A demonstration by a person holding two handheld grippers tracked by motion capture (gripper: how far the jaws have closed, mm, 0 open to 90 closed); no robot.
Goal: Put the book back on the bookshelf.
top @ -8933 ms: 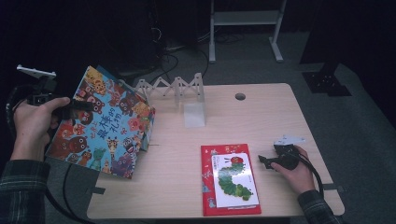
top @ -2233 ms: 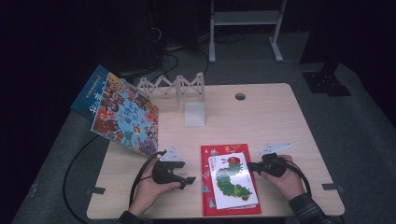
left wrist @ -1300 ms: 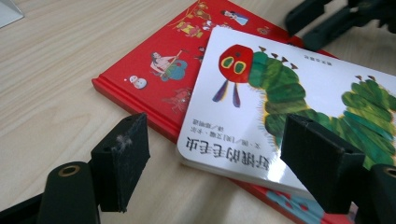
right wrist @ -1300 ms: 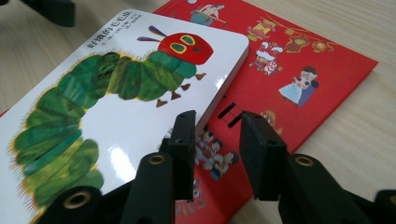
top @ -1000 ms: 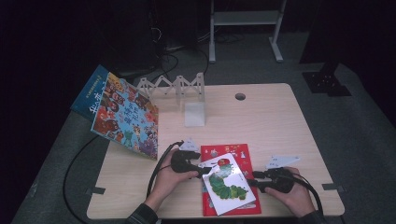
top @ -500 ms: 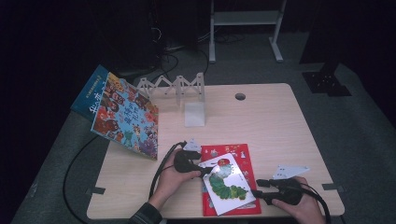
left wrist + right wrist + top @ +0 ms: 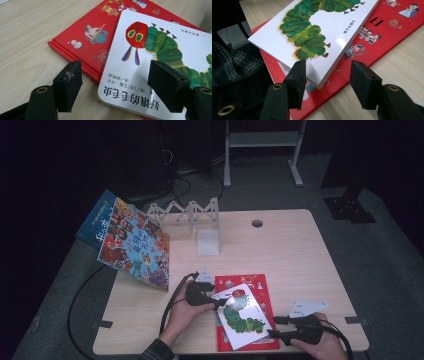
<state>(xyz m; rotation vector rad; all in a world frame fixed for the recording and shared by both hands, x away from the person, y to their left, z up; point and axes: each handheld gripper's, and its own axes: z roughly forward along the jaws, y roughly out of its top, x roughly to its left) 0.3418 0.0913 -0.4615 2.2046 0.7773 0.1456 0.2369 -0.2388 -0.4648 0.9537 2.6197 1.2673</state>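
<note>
The wooden desk carries everything; at its far left edge a large picture book stands propped and tilted, its cover facing the person, seemingly parked out of the way beside a white folding rack with a small white block in front of it; near the front edge a red hardcover book lies flat, and the white caterpillar board book rests on top of it, skewed so its corners overhang the red cover, which gives both tools an edge to get at.

The left tool sits at the board book's upper-left corner; in the left gripper view its jaws stand wide apart around that corner, pads not pressing, so it holds nothing. The right tool lies low at the book's lower-right corner; in the right gripper view its jaws straddle the corner with a gap on either side, having just been opening, and nothing is gripped.

Compared with two seconds ago, the caterpillar book is now turned askew on the red one rather than square with it; the left hand has come in from the bare desk to the book's edge, and the right hand has dropped toward the front edge.
</note>
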